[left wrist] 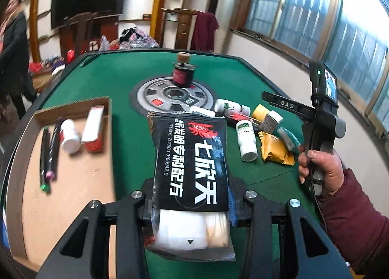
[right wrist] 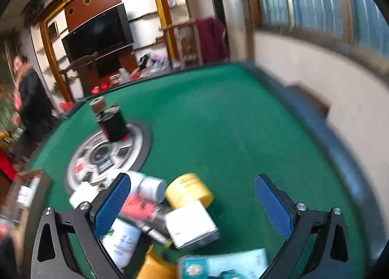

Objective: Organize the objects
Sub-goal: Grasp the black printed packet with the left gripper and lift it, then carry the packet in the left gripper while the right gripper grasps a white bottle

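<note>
One black packet (left wrist: pixel 192 162) with white lettering is pinched in the left tongs (left wrist: pixel 192 208), whose jaws press on both of its sides, above the near part of the green worktop (left wrist: pixel 126 133). Just to its left a shallow cardboard tray (left wrist: pixel 73 181) sits at the near left edge, holding pens (left wrist: pixel 49 155), a white bottle (left wrist: pixel 69 136) and a red-and-white box (left wrist: pixel 93 133) along its far side; its near half is bare. To the right of the packet lies a heap near the right edge: white bottles (left wrist: pixel 246 138), a yellow roll (left wrist: pixel 261 111), an orange sachet (left wrist: pixel 274 151). The right tongs (right wrist: pixel 192 206) hang spread wide above this heap with nothing gripped. A dark jar (left wrist: pixel 182 73) stands on the round centre plate (left wrist: pixel 150 95). The far right of the worktop is open felt.
</note>
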`<act>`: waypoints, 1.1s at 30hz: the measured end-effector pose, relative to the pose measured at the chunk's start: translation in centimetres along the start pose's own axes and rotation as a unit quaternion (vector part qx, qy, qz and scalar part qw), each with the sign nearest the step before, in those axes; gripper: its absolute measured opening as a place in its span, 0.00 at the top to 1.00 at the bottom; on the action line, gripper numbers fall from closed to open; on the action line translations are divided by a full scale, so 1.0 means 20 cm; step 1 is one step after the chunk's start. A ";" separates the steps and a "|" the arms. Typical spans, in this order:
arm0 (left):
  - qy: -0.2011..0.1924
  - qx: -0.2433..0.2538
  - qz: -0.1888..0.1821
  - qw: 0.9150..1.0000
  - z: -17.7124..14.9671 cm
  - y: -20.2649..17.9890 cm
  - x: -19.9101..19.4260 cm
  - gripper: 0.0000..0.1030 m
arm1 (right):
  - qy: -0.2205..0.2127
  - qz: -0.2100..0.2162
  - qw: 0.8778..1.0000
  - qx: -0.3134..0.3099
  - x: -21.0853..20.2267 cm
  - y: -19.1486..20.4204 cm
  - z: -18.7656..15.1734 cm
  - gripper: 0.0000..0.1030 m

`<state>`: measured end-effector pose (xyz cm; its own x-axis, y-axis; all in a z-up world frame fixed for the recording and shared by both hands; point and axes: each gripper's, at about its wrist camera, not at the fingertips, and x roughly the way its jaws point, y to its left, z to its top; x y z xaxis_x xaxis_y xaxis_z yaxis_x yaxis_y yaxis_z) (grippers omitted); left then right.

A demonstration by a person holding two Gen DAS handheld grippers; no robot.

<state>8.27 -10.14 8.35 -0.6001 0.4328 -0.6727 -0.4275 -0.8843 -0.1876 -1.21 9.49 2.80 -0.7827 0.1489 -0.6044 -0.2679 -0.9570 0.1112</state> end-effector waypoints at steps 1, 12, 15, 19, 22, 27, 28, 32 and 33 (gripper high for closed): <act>-0.003 -0.007 0.001 1.000 -0.02 0.03 -0.03 0.61 | -0.006 -0.017 1.000 -0.010 -0.03 0.02 0.01 0.00; -0.021 -0.061 -0.010 0.998 -0.14 0.25 -0.17 0.61 | 0.151 0.218 0.963 0.039 -0.11 0.20 0.03 0.04; -0.026 -0.067 -0.009 0.997 -0.16 0.29 -0.20 0.61 | 0.194 0.238 0.950 0.053 -0.05 0.25 0.01 0.14; -0.030 -0.078 -0.008 0.996 -0.19 0.35 -0.22 0.60 | 0.220 0.195 0.955 0.027 0.02 0.32 -0.06 0.19; -0.028 -0.089 -0.010 0.996 -0.20 0.40 -0.22 0.60 | 0.215 0.142 0.966 -0.002 0.06 0.36 -0.08 0.23; -0.027 -0.096 -0.014 0.995 -0.22 0.44 -0.22 0.60 | 0.230 0.077 0.970 -0.030 0.14 0.42 -0.14 0.37; -0.027 -0.097 -0.014 0.995 -0.22 0.45 -0.22 0.60 | 0.235 0.073 0.969 -0.030 0.16 0.42 -0.16 0.39; -0.026 -0.102 -0.012 0.994 -0.23 0.47 -0.23 0.60 | 0.219 0.049 0.974 -0.037 0.17 0.43 -0.19 0.55; -0.025 -0.104 -0.012 0.994 -0.23 0.48 -0.22 0.60 | 0.214 0.044 0.975 -0.040 0.17 0.43 -0.20 0.61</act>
<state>10.04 -21.36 6.23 -0.6275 0.4569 -0.6305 -0.2949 -0.8888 -0.3507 -4.01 0.75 -1.41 -0.4902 -0.0368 -0.8708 -0.1523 -0.9801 0.1271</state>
